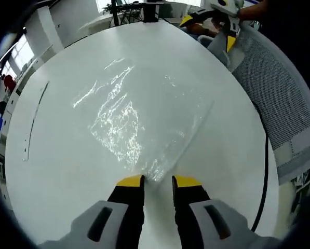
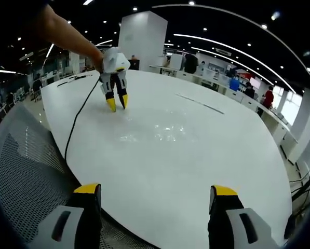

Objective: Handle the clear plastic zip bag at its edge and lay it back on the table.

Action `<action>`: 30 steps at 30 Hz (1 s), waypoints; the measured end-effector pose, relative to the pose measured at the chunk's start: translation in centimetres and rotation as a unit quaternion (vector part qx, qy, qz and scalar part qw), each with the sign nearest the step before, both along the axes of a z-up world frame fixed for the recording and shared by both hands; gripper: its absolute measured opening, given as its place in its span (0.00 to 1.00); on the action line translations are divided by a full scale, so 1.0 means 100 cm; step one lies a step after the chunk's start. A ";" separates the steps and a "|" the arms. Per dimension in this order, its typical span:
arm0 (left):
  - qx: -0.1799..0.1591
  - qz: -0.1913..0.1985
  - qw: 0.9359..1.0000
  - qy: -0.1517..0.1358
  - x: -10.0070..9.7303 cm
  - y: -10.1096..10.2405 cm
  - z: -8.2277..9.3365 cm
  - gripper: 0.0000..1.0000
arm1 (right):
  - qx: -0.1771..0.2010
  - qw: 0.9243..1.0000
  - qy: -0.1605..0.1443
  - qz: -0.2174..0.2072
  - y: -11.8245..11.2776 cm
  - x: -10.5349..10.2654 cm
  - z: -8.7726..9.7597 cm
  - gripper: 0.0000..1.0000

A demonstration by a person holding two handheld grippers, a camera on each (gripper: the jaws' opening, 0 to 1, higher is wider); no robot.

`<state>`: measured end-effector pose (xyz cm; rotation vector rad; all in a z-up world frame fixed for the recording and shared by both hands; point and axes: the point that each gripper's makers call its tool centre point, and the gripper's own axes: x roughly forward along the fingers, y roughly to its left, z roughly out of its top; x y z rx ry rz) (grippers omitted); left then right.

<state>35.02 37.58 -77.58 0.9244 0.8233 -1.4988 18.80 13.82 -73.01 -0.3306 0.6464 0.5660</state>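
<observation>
The clear plastic zip bag (image 1: 136, 116) lies flat and crinkled on the round white table (image 1: 66, 171). Its near corner reaches in between the yellow tips of my left gripper (image 1: 158, 181), whose jaws stand a narrow gap apart on either side of that edge. From the right gripper view, the left gripper (image 2: 117, 105) points down at the table with its tips at the bag's (image 2: 157, 130) far edge, a hand holding it. My right gripper (image 2: 156, 190) hovers wide open over the table's near rim, holding nothing. It also appears across the table as the right gripper (image 1: 209, 32).
A grey mesh chair back (image 1: 279, 104) stands against the table's edge, under my right gripper (image 2: 25, 171). A black cable (image 1: 264, 171) runs along the rim. A thin dark strip (image 1: 35, 119) lies on the table beyond the bag. Desks and people fill the office behind.
</observation>
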 end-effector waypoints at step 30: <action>0.025 0.016 1.000 0.000 -0.014 -0.005 -0.004 0.00 | -0.002 1.000 0.004 0.003 0.002 -0.001 0.000 0.83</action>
